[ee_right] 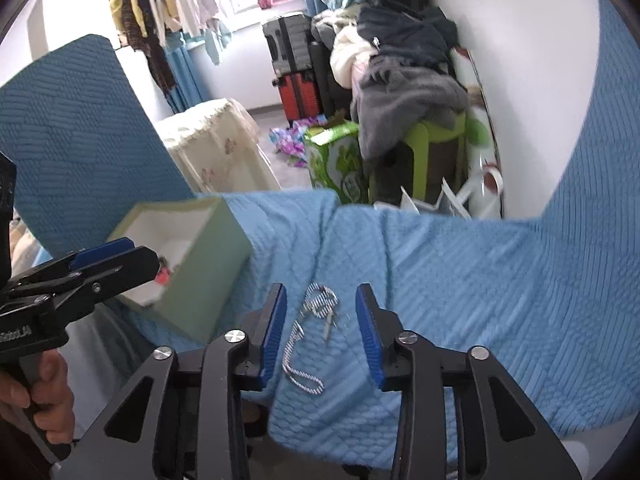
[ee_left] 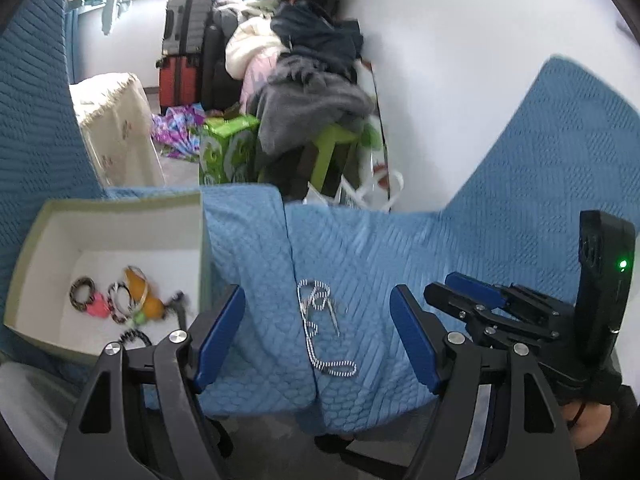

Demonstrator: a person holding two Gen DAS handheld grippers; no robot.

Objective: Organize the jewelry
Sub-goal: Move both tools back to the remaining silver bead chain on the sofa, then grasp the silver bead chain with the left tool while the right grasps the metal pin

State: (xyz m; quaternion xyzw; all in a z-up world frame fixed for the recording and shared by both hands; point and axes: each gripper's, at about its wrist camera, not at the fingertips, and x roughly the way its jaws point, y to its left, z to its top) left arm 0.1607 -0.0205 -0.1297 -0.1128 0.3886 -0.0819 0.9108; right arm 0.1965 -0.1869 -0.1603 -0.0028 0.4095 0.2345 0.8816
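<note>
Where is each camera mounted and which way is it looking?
Left wrist: on the left tongs, facing forward over the blue cover at the chain, box to its left; right tongs show at right.
Right wrist: on the right tongs, same direction; left tongs and left hand show at left.
Shared: chain, box, cover.

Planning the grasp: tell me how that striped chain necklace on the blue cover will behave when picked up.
The necklace lies in loose loops, so it is probably floppy and would dangle from one pinch point. Its thin links look light. The small pendant may swing or snag the textured blue cover.
</note>
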